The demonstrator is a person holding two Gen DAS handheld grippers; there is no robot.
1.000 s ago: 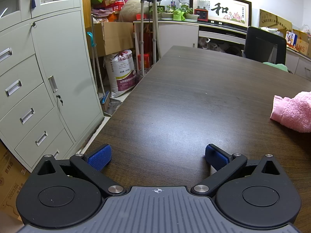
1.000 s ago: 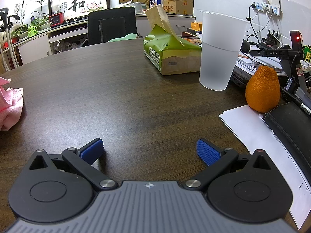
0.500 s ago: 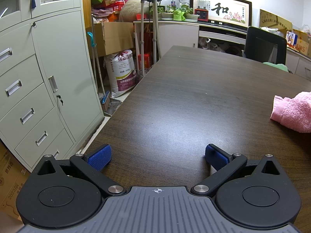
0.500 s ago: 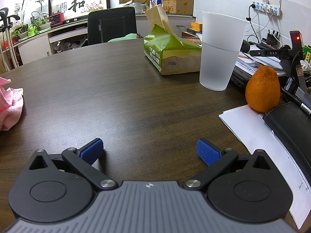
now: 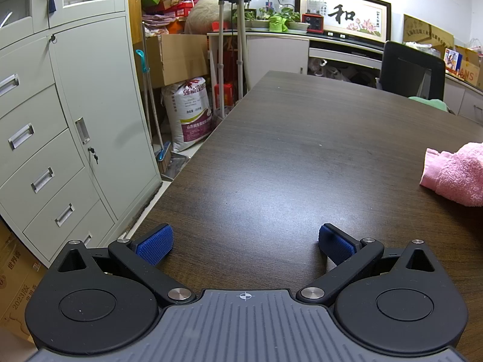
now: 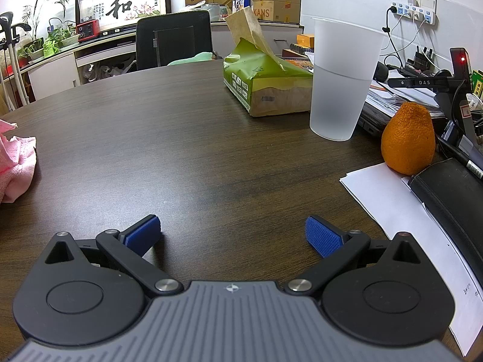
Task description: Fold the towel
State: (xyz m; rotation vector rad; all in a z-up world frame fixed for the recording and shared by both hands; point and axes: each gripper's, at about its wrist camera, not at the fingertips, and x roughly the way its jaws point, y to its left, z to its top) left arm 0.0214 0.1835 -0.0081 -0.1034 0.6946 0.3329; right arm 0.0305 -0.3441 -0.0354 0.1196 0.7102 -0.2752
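A crumpled pink towel (image 5: 455, 173) lies on the dark wooden table (image 5: 286, 157), at the right edge of the left wrist view. The same towel (image 6: 15, 166) shows at the left edge of the right wrist view, so it sits between the two grippers. My left gripper (image 5: 246, 242) rests low over the table, open, blue pads wide apart with nothing between them. Over bare table (image 6: 181, 138) my right gripper (image 6: 232, 235) is likewise open and holds nothing. Both are well apart from the towel.
Right of the right gripper are white paper (image 6: 401, 208), a black case (image 6: 452, 193), an orange (image 6: 407, 138), a frosted plastic cup (image 6: 341, 78) and a green tissue pack (image 6: 265, 81). A black chair (image 6: 173, 42) stands at the far side. Grey cabinets (image 5: 60, 120) flank the table's left edge.
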